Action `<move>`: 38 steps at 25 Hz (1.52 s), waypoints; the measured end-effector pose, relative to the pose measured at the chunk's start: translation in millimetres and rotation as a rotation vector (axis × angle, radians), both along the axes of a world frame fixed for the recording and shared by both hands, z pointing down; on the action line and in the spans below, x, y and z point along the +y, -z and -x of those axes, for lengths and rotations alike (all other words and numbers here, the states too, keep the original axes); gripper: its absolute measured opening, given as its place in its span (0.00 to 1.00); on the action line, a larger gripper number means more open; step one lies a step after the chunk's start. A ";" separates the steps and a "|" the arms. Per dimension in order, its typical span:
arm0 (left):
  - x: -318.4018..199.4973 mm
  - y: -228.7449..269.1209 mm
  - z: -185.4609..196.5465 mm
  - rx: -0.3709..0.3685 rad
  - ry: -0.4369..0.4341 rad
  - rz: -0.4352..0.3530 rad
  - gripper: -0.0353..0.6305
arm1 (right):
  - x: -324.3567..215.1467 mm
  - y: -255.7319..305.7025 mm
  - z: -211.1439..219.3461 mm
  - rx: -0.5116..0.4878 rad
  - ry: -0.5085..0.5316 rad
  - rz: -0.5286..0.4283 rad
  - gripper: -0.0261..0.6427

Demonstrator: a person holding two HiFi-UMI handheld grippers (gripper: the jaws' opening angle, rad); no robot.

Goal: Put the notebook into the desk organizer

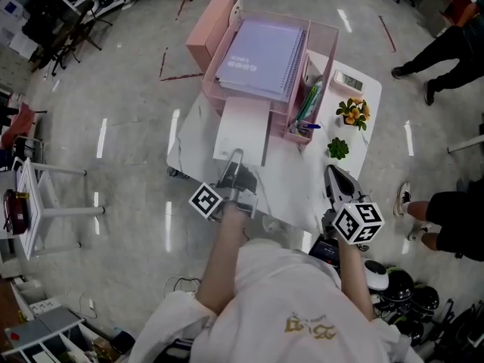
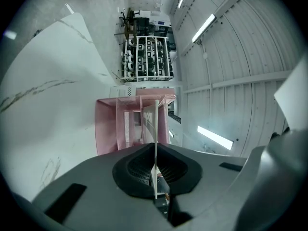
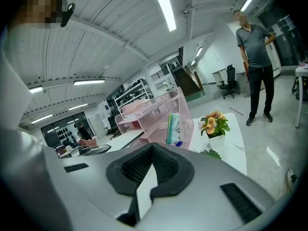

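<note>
Pale notebook (image 1: 242,131) is pinched at its near edge by the left gripper (image 1: 237,161), fingers clamped tight on the thin cover, so in the left gripper view you only get it edge-on running straight out from between them. It sits roughly flat over the bench (image 1: 302,180), long axis pointing dead ahead from the fingers at the front of the pink organizer (image 1: 204,36). Its far edge is right up against the organizer's lower opening, under the top tray where a purple book (image 1: 261,55) already lies. Honestly can't tell if that edge has slipped inside yet or is just touching the front. So the whole thing comes down to one line: fingers, notebook, slot, all in a row, and I'd guess the next move is a plain push forward along that axis, keeping it level so the corner doesn't catch the tray above. Left hand is clearly the one doing it. The right gripper (image 1: 334,174) hangs off to the side by the bench's near corner, well away from the notebook, fingers closed on nothing.
</note>
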State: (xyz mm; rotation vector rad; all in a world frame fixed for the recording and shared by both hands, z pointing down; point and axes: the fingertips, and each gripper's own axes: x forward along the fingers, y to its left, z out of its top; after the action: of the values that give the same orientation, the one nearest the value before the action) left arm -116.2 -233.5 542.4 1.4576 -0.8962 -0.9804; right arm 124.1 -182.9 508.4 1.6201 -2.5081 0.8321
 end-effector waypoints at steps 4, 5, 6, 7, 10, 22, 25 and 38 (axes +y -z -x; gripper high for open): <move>-10.2 -5.2 -1.1 0.004 -0.008 0.011 0.09 | -6.5 -3.0 -1.2 0.007 -0.007 0.012 0.05; -13.3 -6.6 -1.3 0.004 -0.010 0.011 0.09 | -8.7 -4.2 -1.0 0.008 -0.009 0.014 0.06; -16.2 -8.2 -1.4 0.003 -0.011 0.013 0.09 | -11.0 -5.3 -0.7 0.008 -0.009 0.016 0.06; -18.9 -9.9 -1.5 0.002 -0.012 0.017 0.09 | -13.0 -6.3 -0.2 0.009 -0.010 0.018 0.05; -26.7 -13.4 -2.6 0.004 -0.018 0.024 0.09 | -18.0 -8.1 1.7 0.010 -0.012 0.025 0.05; -66.5 -21.4 -7.3 0.014 -0.037 0.033 0.09 | -39.8 -20.5 5.9 0.017 -0.023 0.053 0.06; -74.7 -20.7 -6.6 0.015 -0.040 0.031 0.09 | -43.6 -21.6 7.9 0.019 -0.025 0.059 0.06; -106.3 -23.0 -4.8 -0.044 -0.073 0.049 0.10 | -56.7 -27.9 12.8 0.018 -0.030 0.082 0.05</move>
State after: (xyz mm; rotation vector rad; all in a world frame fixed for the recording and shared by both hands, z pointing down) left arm -111.3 -339.7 565.4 1.4651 -0.8872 -0.8701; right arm 111.3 -239.6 536.3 1.6363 -2.4097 0.9066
